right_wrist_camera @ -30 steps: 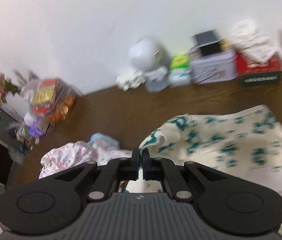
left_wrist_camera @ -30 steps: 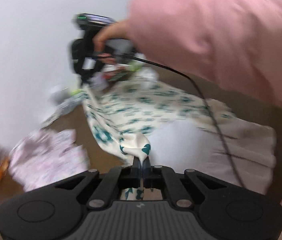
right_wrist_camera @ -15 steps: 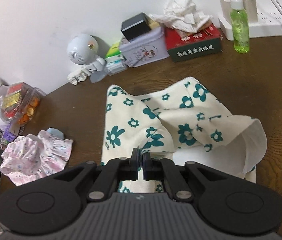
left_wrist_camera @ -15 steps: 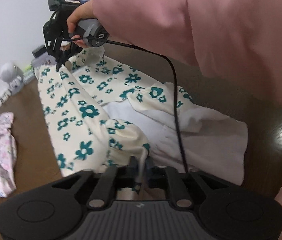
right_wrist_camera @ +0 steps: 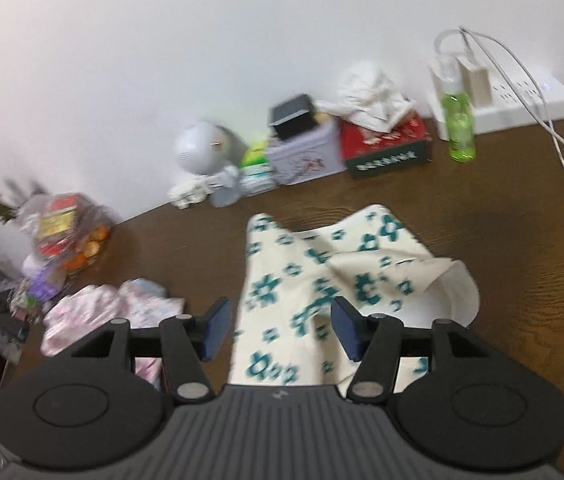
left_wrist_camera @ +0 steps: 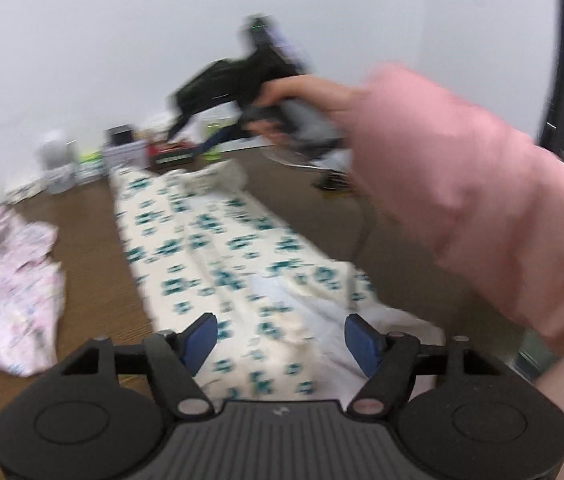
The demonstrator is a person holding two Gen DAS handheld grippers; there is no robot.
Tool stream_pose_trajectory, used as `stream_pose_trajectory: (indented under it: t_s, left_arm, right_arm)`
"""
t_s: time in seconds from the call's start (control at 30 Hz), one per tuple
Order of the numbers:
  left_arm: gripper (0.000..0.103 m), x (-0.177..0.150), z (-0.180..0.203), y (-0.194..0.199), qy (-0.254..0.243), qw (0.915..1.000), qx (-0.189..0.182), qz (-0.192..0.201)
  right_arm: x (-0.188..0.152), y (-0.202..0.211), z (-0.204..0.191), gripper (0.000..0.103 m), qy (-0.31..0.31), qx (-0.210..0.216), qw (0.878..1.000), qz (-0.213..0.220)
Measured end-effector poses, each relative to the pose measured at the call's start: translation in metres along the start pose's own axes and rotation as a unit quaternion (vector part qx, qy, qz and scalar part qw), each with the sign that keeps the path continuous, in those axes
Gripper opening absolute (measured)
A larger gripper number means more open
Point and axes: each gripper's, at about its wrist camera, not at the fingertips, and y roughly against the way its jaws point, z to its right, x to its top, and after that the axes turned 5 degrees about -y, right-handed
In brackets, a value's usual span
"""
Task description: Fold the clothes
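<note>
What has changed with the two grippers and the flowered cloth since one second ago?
Both the left gripper and right gripper let go of the cream cloth with teal flowers; their jaws are opening. The cloth now lies long on the brown wooden table. The pink crumpled garment stayed.

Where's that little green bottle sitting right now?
In the right wrist view the green bottle stands upright at the table's far right, against the wall, between the red box and the white power strip.

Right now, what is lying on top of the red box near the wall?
On the red box lies a crumpled white cloth or tissue. It covers much of the lid, so whatever may lie beneath it cannot be seen.
</note>
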Motion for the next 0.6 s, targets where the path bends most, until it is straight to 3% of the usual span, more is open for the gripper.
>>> stream_pose_trajectory:
  t_s: [0.03, 0.1, 0.17, 0.3, 0.47, 0.6]
  left_arm:
    - [0.059, -0.003, -0.003, -0.005, 0.001, 0.9999, 0.010, -0.007]
    - [0.032, -0.010, -0.004, -0.018, -0.010, 0.9995, 0.017, -0.026]
    - [0.023, -0.017, -0.001, -0.031, -0.027, 0.9982, 0.027, -0.046]
    - [0.023, -0.032, 0.001, -0.047, -0.033, 0.9963, 0.024, -0.075]
    - [0.025, -0.041, 0.005, -0.034, -0.031, 0.9973, -0.003, -0.066]
    - [0.027, -0.051, 0.016, -0.043, -0.052, 0.9945, -0.007, -0.091]
  right_arm:
    - [-0.004, 0.005, -0.005, 0.057, 0.009, 0.001, 1.000, 0.000]
    - [-0.013, 0.014, -0.018, 0.057, 0.036, 0.000, 0.999, -0.001]
    - [-0.023, 0.023, -0.031, 0.054, 0.074, -0.011, 0.997, 0.000]
    - [-0.046, 0.045, -0.057, 0.050, 0.148, -0.022, 0.989, 0.003]
    - [-0.066, 0.078, -0.072, 0.051, 0.186, -0.003, 0.982, 0.010]
    - [-0.074, 0.099, -0.083, 0.050, 0.228, -0.023, 0.973, 0.019]
